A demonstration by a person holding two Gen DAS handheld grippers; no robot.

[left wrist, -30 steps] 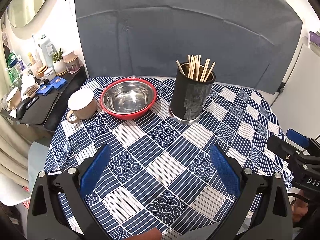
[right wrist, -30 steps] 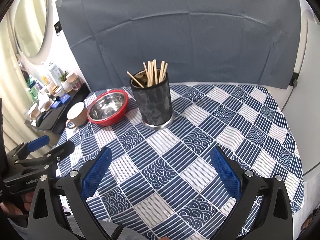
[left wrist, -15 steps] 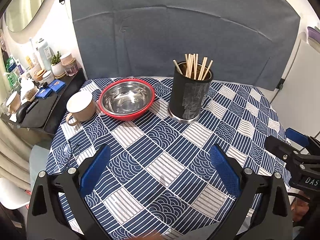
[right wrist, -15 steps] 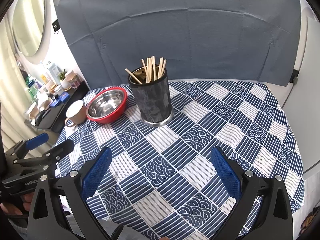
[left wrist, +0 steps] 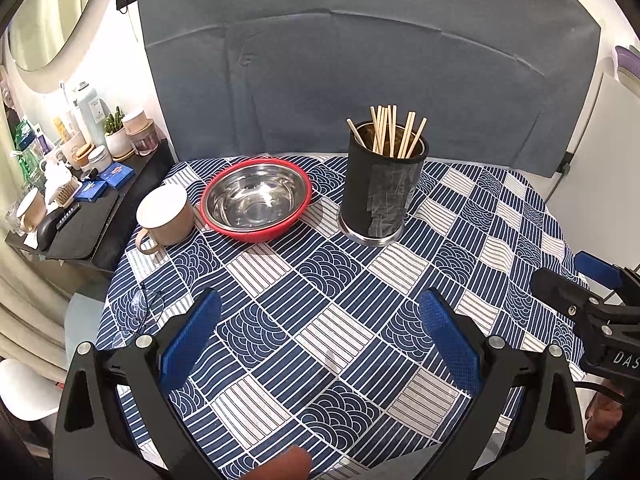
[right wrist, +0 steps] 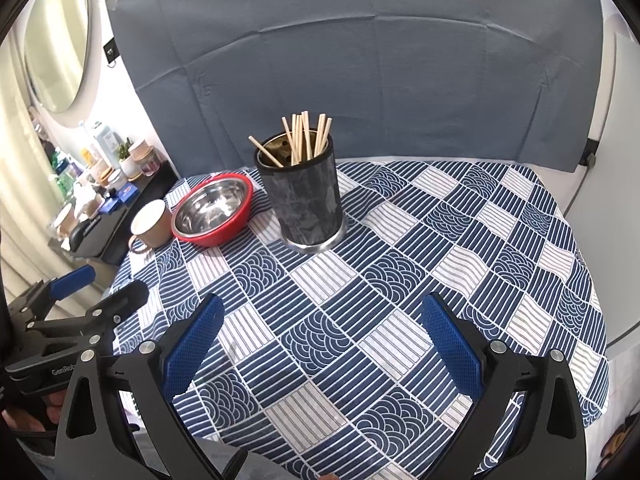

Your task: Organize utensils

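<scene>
Hovering with both blue-padded grippers, left point(left wrist: 320, 332) and right point(right wrist: 320, 332), gaping wide and empty, eyeing light, stiff, slippery wooden chopsticks point(left wrist: 390, 130) for pinching near their tops.

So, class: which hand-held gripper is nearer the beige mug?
Left. The left hand-held gripper hangs open at the table's near-left edge, on the beige mug's side; the right hand-held gripper hangs open farther right.

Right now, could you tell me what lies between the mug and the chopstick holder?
The red-rimmed steel bowl sits between mug and chopstick holder, clear in both wrist views.
</scene>
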